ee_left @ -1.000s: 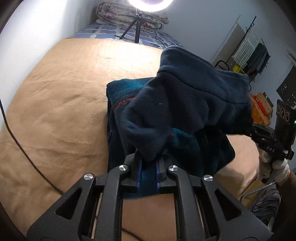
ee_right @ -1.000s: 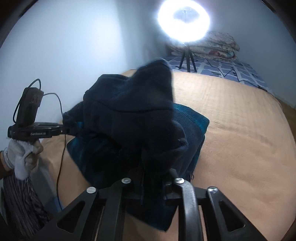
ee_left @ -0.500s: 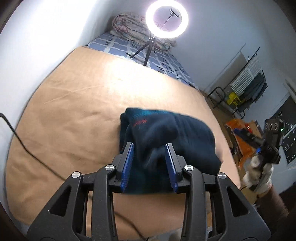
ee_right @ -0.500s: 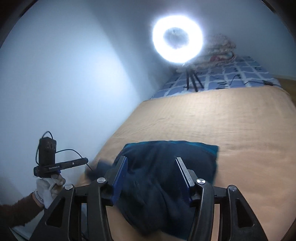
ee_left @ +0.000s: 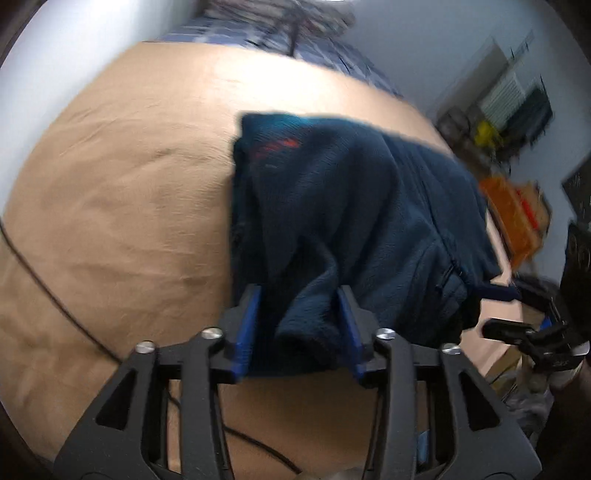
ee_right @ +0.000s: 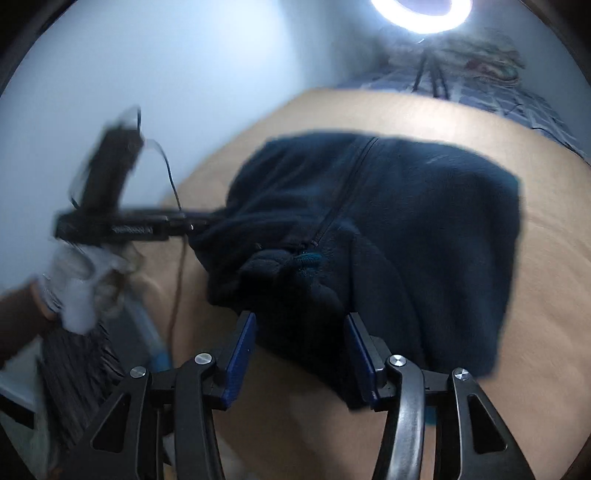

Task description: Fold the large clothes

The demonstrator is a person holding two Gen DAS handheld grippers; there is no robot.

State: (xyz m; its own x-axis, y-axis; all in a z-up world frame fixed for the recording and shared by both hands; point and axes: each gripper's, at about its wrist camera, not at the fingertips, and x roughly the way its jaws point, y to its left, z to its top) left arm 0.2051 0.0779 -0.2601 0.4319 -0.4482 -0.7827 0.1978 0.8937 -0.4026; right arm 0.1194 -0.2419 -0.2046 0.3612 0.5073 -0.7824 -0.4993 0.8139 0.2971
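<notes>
Left wrist view first: the dark blue fleece jacket [ee_left: 354, 206] is lying bunched on the tan bed cover [ee_left: 122, 192], roughly in the middle of it. The left gripper [ee_left: 301, 325] is at the jacket's near edge, jaws partway apart and opening. A fold of fleece sits between the blue pads [ee_left: 247, 325], but nothing looks pinched. A black cable [ee_left: 55, 295] runs across the cover left of the jacket. Off the jacket's right edge the right gripper [ee_left: 517, 314] can be seen close to the hem, too blurred to read there.

Right wrist view: same jacket [ee_right: 406, 221], with its zipper [ee_right: 340, 195] running up the middle. The right gripper [ee_right: 299, 347] is parked over the near hem, jaws about half open, loose cloth between the pads but not clamped. The left gripper [ee_right: 207, 221] shows at the jacket's left edge, carried by a white-gloved hand [ee_right: 77, 280]. A ring light [ee_right: 421, 14] is glaring past the jacket's far side.

What could go wrong, as a guess: the fold looks lumpy, so the top layer could slump or spring back once fully let go. Fleece could also get snagged on a pad when the grippers are pulled away, dragging the fold open. The cable could be hooked too.
</notes>
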